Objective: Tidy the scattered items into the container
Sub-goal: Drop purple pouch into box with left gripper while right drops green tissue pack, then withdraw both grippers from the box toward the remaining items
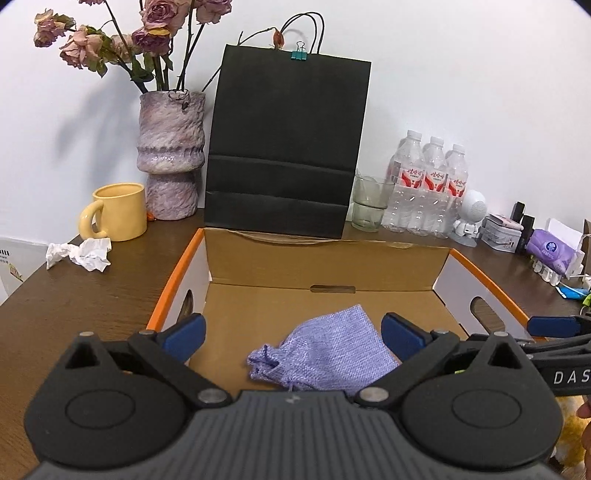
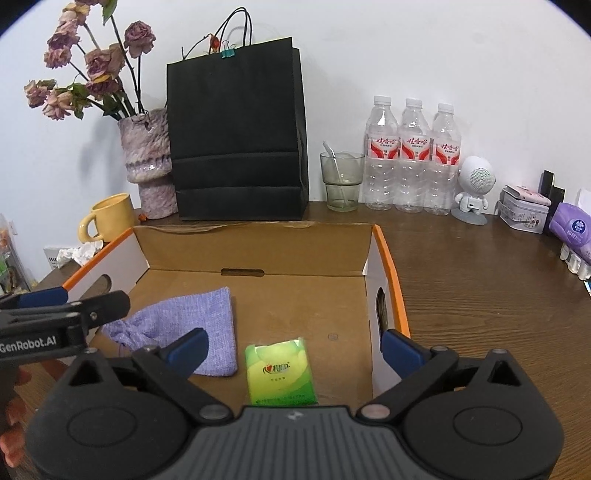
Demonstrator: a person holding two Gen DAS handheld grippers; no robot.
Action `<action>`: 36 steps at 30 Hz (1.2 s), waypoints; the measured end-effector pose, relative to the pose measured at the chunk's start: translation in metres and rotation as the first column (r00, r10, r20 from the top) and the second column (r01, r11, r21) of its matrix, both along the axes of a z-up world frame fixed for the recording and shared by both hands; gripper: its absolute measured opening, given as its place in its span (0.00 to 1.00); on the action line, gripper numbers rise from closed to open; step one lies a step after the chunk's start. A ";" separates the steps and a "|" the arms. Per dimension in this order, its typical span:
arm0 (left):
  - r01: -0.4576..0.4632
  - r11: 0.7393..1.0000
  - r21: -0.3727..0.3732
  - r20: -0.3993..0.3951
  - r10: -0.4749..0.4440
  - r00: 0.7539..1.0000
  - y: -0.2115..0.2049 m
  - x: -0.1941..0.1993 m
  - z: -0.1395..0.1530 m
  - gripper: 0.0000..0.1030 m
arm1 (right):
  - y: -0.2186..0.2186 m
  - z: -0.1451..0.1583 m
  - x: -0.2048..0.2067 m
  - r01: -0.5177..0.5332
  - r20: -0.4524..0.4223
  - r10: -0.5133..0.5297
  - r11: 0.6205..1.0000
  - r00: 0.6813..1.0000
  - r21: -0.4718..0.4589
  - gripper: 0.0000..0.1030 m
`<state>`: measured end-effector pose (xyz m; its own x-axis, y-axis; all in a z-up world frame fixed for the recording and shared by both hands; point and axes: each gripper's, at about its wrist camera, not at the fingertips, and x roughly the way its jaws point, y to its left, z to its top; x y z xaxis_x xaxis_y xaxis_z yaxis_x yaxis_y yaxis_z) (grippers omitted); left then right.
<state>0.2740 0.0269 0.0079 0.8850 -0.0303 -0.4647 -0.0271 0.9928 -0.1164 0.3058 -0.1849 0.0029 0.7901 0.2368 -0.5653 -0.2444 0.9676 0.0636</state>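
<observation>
Box (image 2: 258, 251): brown kraft inside, white outer walls, orange rim. Pouch (image 2: 207, 332): lilac, woven texture. Tissue pack (image 2: 280, 373): green w/ yellow-green swirls, red logo. Paper bag (image 2: 236, 147): matte black, teal clip at top. Vase (image 1: 171, 147): mottled purple/white; roses (image 1: 159, 18) dried, dusty pink-mauve. Mug (image 1: 118, 210): pale yellow. Crumpled paper (image 1: 81, 253): white. Bottles (image 2: 413, 158): clear, red/white labels, white caps. Glass (image 2: 341, 181): grey-green tint. Speaker figure (image 2: 474, 184): white. Table (image 2: 480, 295): dark brown wood grain. Gripper pads (image 2: 188, 349): blue on black frames.
</observation>
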 end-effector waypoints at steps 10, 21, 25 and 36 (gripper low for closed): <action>-0.002 1.000 -0.020 0.041 0.003 0.999 0.002 -0.011 0.014 1.00 | -0.001 0.010 -0.008 -0.015 0.020 0.015 1.000 1.000 0.008 0.98; 0.057 0.998 -0.016 0.132 -0.055 0.990 0.012 -0.082 0.060 1.00 | -0.030 0.049 -0.084 -0.035 0.145 0.035 0.999 0.989 -0.006 0.98; 0.076 0.997 0.016 0.089 -0.077 0.993 0.020 -0.116 0.050 1.00 | -0.042 0.038 -0.117 -0.033 0.116 0.037 0.999 0.993 -0.032 0.98; 0.106 0.994 -0.005 -0.048 -0.106 0.993 0.047 -0.199 0.006 1.00 | -0.031 -0.007 -0.183 -0.133 -0.003 0.133 0.991 0.991 -0.035 0.98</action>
<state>0.0751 0.0738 0.0139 0.8533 -0.1239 -0.5065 0.0729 0.9902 -0.1195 0.1230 -0.2160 -0.0046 0.7529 0.3198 -0.5752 -0.3708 0.9282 0.0308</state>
